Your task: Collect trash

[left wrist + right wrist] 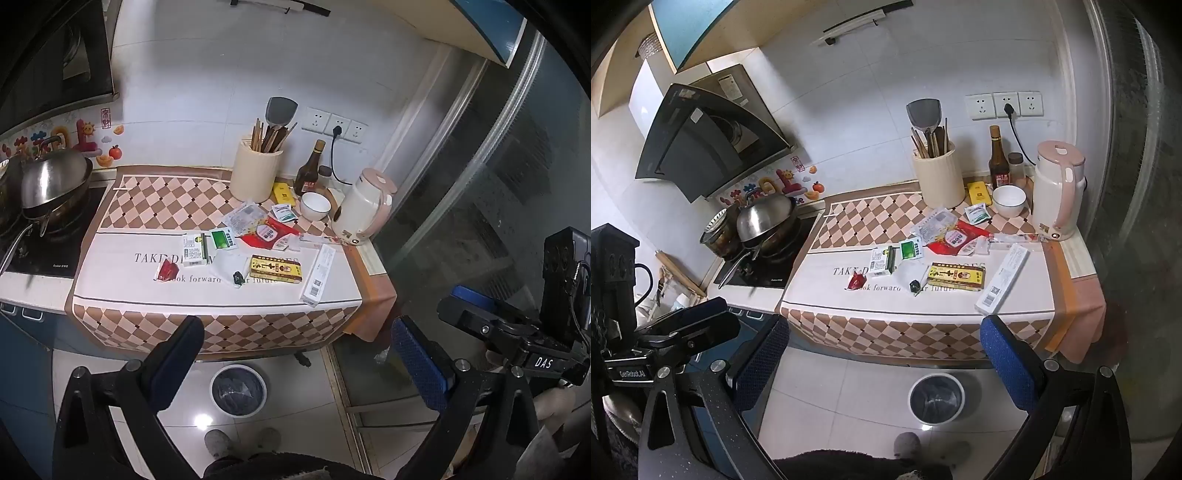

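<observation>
Trash lies scattered on the checkered cloth of the counter [147, 199]: a yellow box [275, 268] [957, 276], a long white box [317, 275] [1003, 277], a white-and-green carton [195, 250] [881, 261], a green packet [223, 239] [911, 249], red wrappers [267, 232] [955, 238], a small red scrap [168, 270] [855, 281] and crumpled white plastic [231, 264]. A white trash bin [238, 390] [936, 397] with a dark liner stands on the floor below. My left gripper [295, 358] and right gripper [886, 354] are both open and empty, held back from the counter above the floor.
A utensil holder [255, 173], a dark bottle [308, 170], a white bowl [315, 206] and a pink-white kettle [364, 206] stand at the back right. A wok with a lid [55, 184] sits on the cooktop at left. A glass door [498, 184] is at right.
</observation>
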Motion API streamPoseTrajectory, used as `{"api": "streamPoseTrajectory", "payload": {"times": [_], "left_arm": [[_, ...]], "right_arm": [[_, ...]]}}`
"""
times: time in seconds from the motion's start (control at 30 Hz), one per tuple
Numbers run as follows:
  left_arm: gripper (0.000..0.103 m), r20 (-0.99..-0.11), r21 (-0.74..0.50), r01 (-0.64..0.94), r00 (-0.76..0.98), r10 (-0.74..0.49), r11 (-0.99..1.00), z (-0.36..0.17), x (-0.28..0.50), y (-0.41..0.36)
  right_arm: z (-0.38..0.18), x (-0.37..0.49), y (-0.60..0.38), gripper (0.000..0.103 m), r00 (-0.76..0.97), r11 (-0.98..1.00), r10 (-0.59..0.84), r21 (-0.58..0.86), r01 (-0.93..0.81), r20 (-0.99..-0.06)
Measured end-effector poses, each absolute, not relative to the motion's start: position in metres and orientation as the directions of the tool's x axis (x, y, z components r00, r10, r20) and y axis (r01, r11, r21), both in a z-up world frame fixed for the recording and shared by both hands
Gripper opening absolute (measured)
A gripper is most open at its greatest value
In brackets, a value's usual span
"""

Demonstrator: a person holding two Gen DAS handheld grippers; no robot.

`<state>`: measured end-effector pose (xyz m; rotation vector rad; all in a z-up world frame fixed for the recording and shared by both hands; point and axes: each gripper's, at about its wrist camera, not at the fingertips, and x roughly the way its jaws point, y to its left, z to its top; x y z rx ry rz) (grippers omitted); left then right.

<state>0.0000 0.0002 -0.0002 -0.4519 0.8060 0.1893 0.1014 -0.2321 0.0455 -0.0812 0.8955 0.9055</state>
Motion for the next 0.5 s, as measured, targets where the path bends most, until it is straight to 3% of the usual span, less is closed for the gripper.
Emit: {"api": "streamPoseTrajectory", "payload": {"times": [0.5], "left_arm": [[0.103,-0.731,-0.315,-0.332,0.682,-0.004,0.889,-0.0044,-0.0045,-0.0020]], "right_arm": [[0.0436,0.1038,-0.2286,0.103,0.282,0.631,0.653,0.299,-0.715,-0.703]]}}
